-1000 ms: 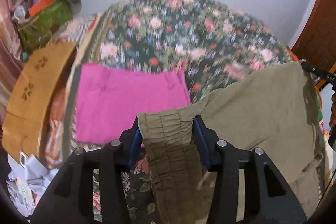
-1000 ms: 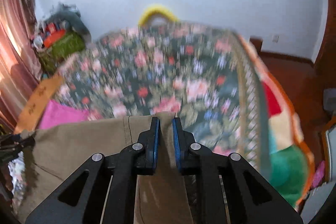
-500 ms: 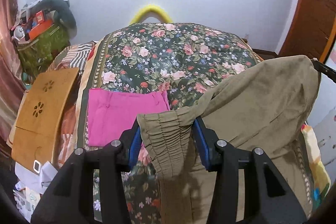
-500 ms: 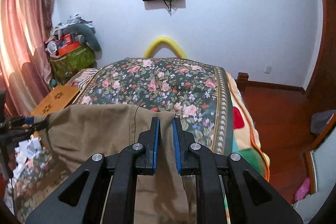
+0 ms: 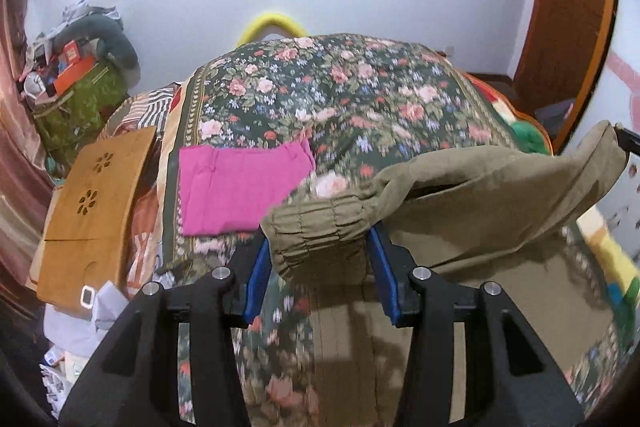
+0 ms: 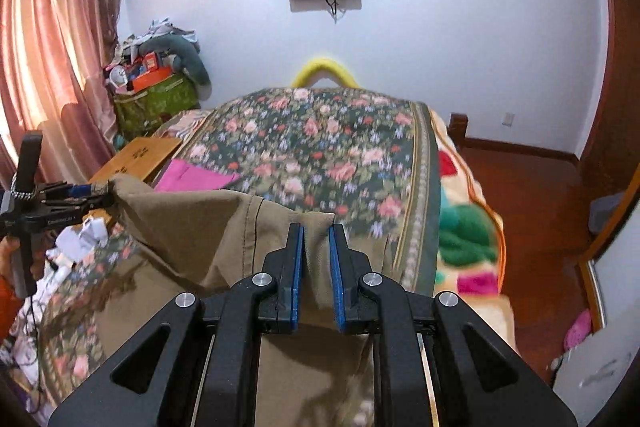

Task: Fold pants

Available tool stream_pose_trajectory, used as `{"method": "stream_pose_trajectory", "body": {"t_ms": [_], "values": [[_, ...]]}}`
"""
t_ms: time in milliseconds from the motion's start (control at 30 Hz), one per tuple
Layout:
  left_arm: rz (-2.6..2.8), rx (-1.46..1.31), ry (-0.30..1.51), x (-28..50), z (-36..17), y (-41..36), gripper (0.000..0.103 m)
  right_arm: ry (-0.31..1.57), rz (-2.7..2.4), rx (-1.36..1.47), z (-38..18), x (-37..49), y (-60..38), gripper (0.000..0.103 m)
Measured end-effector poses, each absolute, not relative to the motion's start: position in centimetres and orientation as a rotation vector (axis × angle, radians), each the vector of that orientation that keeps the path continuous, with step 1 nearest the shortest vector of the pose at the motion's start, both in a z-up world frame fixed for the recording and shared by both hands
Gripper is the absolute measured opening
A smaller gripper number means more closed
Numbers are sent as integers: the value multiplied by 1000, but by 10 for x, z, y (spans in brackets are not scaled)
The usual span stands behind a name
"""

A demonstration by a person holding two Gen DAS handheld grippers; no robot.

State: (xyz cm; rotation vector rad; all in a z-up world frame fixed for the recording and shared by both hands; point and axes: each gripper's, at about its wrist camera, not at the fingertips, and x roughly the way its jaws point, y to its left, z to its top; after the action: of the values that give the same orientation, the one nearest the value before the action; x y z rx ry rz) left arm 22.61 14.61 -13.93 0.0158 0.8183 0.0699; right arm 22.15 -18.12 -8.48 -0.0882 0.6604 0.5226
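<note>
Olive pants held up above the floral bedspread, stretched between both grippers. Left gripper clamped on the gathered elastic waistband — bunched thick between the blue pads, jaws kept fairly wide by the fabric. Right gripper pinched nearly closed on a thin fold of the same pants at the opposite corner. Cloth sagging between the two holds, lower part draping down toward the near end of the bedspread. Folded pink garment lying flat on the bedspread's left side, beyond the left gripper. Wooden lap desk just off the bedspread's left edge — beside the pink garment.
</note>
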Motion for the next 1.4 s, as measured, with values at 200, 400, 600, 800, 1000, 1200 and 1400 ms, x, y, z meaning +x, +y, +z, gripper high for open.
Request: {"method": "stream_pose_trajectory", "body": {"t_ms": [200, 400, 600, 800, 1000, 1200, 1400], "values": [[73, 50, 846, 188, -164, 132, 45, 715, 523, -72, -114, 184, -190, 11], [78, 4, 892, 162, -185, 135, 45, 759, 510, -74, -141, 152, -197, 11], [89, -1, 935, 144, -206, 132, 45, 829, 500, -62, -171, 135, -200, 12], [117, -9, 968, 130, -216, 132, 45, 869, 488, -47, -185, 121, -208, 16], [129, 21, 972, 119, -206, 129, 65, 899, 455, -71, -184, 106, -216, 18], [92, 10, 896, 109, -177, 116, 97, 831, 454, -71, -159, 92, -213, 62], [17, 115, 895, 117, -170, 83, 101, 740, 532, -113, -135, 91, -185, 79]]}}
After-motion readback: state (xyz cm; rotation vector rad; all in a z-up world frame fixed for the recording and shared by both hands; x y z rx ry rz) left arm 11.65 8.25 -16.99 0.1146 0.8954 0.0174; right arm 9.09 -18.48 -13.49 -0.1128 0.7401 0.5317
